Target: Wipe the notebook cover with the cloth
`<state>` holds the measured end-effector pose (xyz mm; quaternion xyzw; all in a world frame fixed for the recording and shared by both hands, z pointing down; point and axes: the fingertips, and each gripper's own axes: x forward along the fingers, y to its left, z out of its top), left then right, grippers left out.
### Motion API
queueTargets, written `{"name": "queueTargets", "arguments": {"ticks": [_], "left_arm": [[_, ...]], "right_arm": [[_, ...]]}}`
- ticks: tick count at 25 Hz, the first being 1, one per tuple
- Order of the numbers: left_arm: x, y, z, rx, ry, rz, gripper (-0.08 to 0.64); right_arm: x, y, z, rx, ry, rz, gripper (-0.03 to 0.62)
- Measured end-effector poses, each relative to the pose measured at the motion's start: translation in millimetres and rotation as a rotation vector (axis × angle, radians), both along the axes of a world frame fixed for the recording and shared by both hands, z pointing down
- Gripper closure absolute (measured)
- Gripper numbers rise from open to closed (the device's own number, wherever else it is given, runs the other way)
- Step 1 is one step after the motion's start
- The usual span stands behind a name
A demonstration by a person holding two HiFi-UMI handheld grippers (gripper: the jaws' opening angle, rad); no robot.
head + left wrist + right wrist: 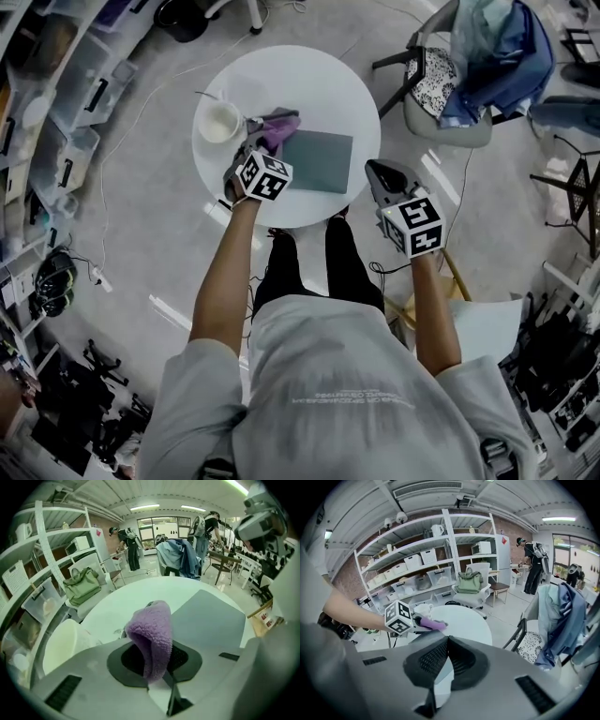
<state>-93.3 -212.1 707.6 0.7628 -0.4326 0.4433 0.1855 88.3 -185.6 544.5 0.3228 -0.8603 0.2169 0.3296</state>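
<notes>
The left gripper (251,148) has its fingers closed on a purple fleecy cloth (151,637), pinched at a fold so that a rounded hump stands up above the pads while the rest hangs loose toward the round white desk (123,603). The grey-green flat notebook (317,160) lies flat on that desk, just to the right of the cloth and ahead of the left gripper. Its cover is bare and no wiping contact shows; from the head view I cannot tell whether the cloth's edge touches the notebook's near corner. A white cup (220,122) stands on the far-left side of the desk, close to the cloth.

The right gripper (382,178) hangs off the desk's near right edge, well apart from the notebook, its fingers pressed together on nothing.

The step in hand looks like bringing the cloth onto the cover. To do it well, the left gripper should probably tip forward so the loose fleece, not the hard finger ends, meets the cover, then press lightly and sweep in long passes across it. The notebook seems light and the desk smooth, so it may slide under the stroke. Resting the right gripper on a near corner would likely pin it. Strokes are best run away from the cup — a backswing to the left could knock it.
</notes>
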Motion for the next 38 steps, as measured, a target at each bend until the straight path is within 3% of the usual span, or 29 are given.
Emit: {"name": "queueTargets", "arguments": {"ticks": [3,12,18,31,38], "left_arm": [[0.1,-1.5,-1.4,-0.017,0.058,-0.047,0.494],[-2.1,8.0,-1.8,-0.045,0.088,-0.059,0.494],[-0.5,30.8,-0.6,-0.048,0.071,-0.022,0.494],[4.1,90.8,-0.2,-0.093,0.046,0.012,0.494],[5.0,126.3,1.5,-0.129,0.054,0.006,0.494]], "right_arm": [[5.4,1.9,3.1,-0.005,0.005,-0.004,0.591],[-3.4,4.4,2.0,-0.003,0.028,-0.013,0.591],[-9.9,11.4,-3.9,0.007,0.029,-0.047,0.591],[-9.5,40.2,-6.4,-0.07,-0.062,0.024,0.59],[-12.7,45.4,-27.1,-0.013,-0.064,0.03,0.59]]}}
